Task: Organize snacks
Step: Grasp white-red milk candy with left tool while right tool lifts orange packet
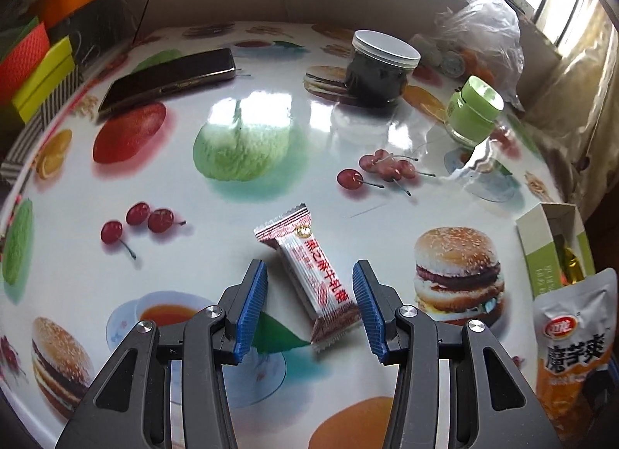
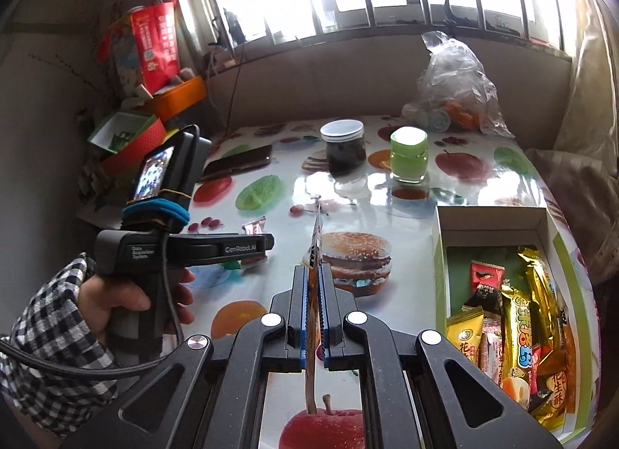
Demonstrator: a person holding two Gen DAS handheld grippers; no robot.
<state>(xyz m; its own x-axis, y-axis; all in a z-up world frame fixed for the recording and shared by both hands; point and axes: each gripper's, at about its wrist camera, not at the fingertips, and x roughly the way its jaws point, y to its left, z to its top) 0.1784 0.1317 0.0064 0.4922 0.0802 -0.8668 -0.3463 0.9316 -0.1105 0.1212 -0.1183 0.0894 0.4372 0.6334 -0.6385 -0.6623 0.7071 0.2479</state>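
Snacks mostly sit in the box [image 2: 497,217] already. My right gripper [image 2: 314,317] pinches a flat orange pouch [image 2: 315,255] edge-on, so I can't read it. My left gripper [image 1: 311,294] gapes around a candy bar [image 1: 313,275] lying on the table [image 1: 247,116], not yet gripped. Box corners are cut off.

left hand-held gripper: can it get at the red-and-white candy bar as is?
Probably yes. The left hand-held gripper is open with the candy bar lying flat on the table between its fingers; nothing lies across it.
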